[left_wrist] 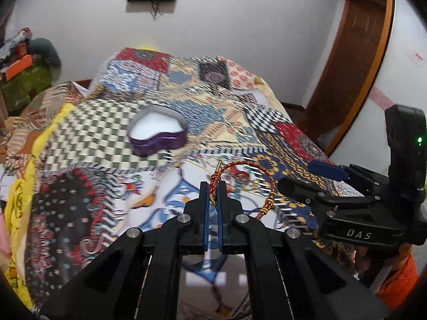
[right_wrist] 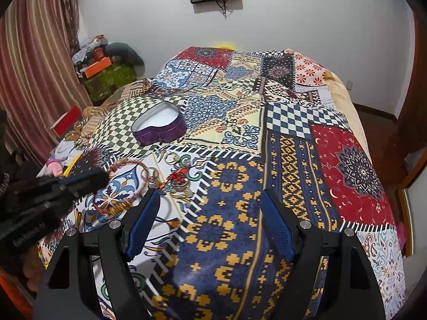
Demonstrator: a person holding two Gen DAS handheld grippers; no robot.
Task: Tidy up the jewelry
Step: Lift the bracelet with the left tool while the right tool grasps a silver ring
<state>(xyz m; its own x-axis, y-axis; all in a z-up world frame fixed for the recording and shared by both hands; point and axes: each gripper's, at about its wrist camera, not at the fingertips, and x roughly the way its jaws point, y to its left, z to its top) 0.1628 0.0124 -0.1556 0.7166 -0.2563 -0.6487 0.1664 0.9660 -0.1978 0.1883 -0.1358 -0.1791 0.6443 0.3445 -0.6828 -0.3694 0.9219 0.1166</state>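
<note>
My left gripper (left_wrist: pixel 213 190) is shut on a red and gold thread bracelet (left_wrist: pixel 249 166) and holds it just above the patchwork bedspread (left_wrist: pixel 112 133). The bracelet loops out to the right of the pads. A purple heart-shaped jewelry box (left_wrist: pixel 158 131) with a white lining lies open further back; it also shows in the right wrist view (right_wrist: pixel 159 126). My right gripper (right_wrist: pixel 209 208) is open and empty over the blue and yellow patch. In the right wrist view the left gripper (right_wrist: pixel 80 184) is blurred at the left, with the bracelet (right_wrist: pixel 125 184) beside it. A small heap of jewelry (right_wrist: pixel 176 181) lies near it.
A green cabinet (right_wrist: pixel 112 77) with an orange box stands at the back left beside striped curtains (right_wrist: pixel 34 61). A wooden door frame (left_wrist: pixel 355 61) is to the right. The bed's right edge (right_wrist: pixel 373 160) drops to the floor.
</note>
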